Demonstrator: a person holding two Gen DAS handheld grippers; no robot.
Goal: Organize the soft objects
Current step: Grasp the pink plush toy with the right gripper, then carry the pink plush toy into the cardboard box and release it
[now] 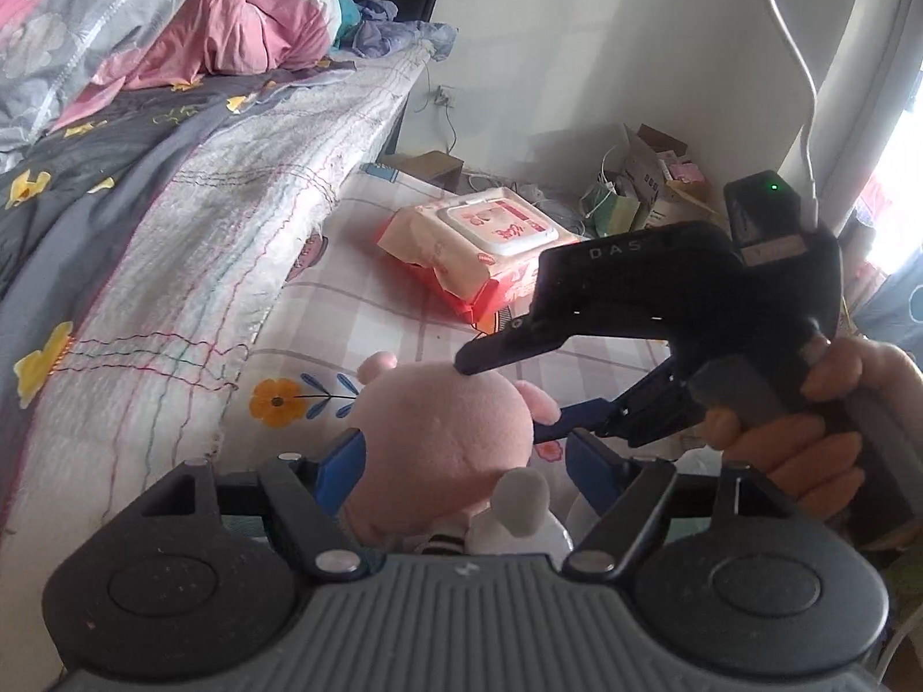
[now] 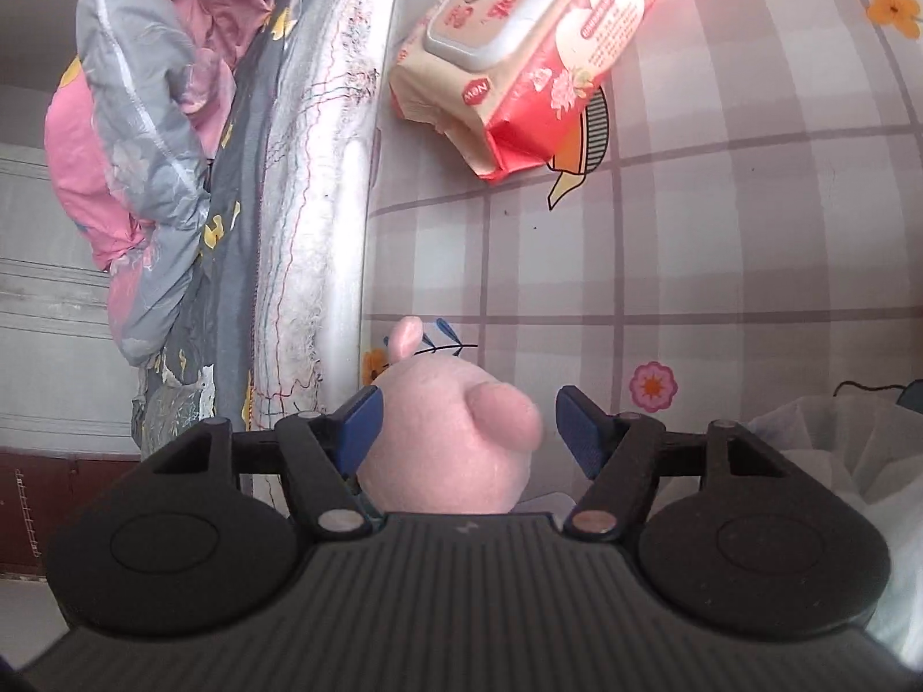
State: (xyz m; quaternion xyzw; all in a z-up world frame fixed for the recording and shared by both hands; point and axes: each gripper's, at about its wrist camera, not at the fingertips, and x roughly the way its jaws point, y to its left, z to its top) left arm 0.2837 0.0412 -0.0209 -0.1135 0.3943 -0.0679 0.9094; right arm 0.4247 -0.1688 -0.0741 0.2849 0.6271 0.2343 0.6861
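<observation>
A pink plush pig (image 1: 444,438) lies on the checked floor mat (image 1: 369,311) beside the bed. My left gripper (image 1: 470,455) is open, its blue pads on either side of the plush's head. A white plush part (image 1: 522,499) sits just below. My right gripper (image 1: 502,398) reaches in from the right, its fingers spread above and below the pig's head. In the right wrist view the right gripper (image 2: 470,424) is open around the pink head (image 2: 456,450), its left pad (image 2: 360,421) touching and its right pad apart.
A red and cream wet wipes pack (image 1: 479,248) lies farther on the mat, also in the right wrist view (image 2: 531,40). The bed (image 1: 173,219) with heaped quilts (image 1: 173,17) runs along the left. Boxes and bags (image 1: 640,184) clutter the far corner. A white plastic bag (image 2: 836,438) sits at right.
</observation>
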